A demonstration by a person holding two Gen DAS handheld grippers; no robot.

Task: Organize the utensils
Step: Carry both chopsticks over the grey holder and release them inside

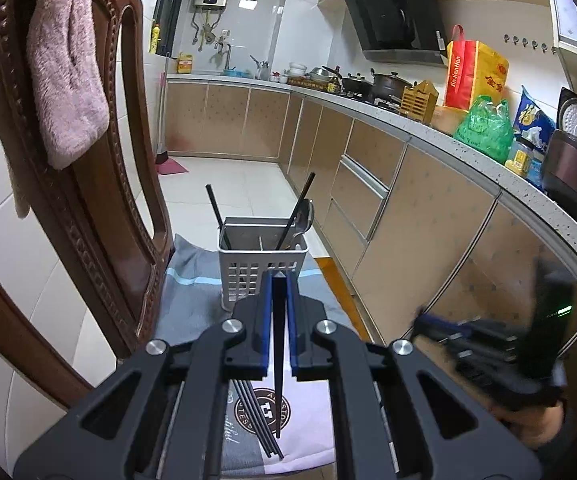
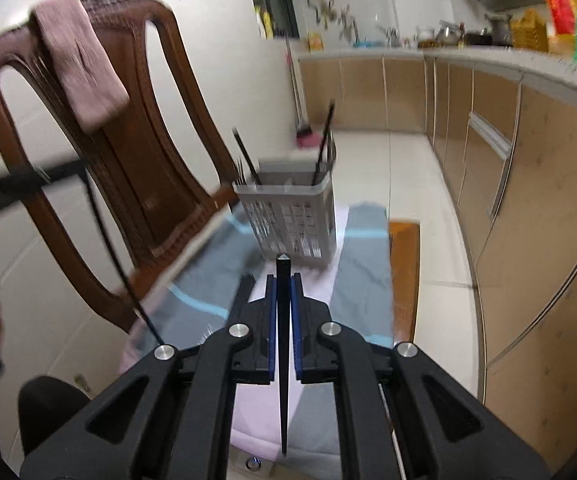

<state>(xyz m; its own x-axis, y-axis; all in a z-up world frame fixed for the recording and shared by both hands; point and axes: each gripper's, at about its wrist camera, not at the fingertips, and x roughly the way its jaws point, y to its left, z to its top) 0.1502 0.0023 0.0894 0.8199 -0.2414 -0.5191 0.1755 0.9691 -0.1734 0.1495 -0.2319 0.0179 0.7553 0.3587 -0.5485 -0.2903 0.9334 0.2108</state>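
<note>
Now chopstick [image 1: 278, 360] clamped between left gripper [image 1: 279, 280] jaws.

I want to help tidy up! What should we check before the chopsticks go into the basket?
1. Left gripper shut on a black chopstick: ok.
2. Right gripper shut on its chopstick: ok.
3. Utensil basket standing upright on the cloth: ok.
4. Room left in the basket: ok, only two chopsticks and a spoon inside.
5. More loose chopsticks waiting on the cloth: yes.
6. Which compartment is for chopsticks: cannot tell.
</note>
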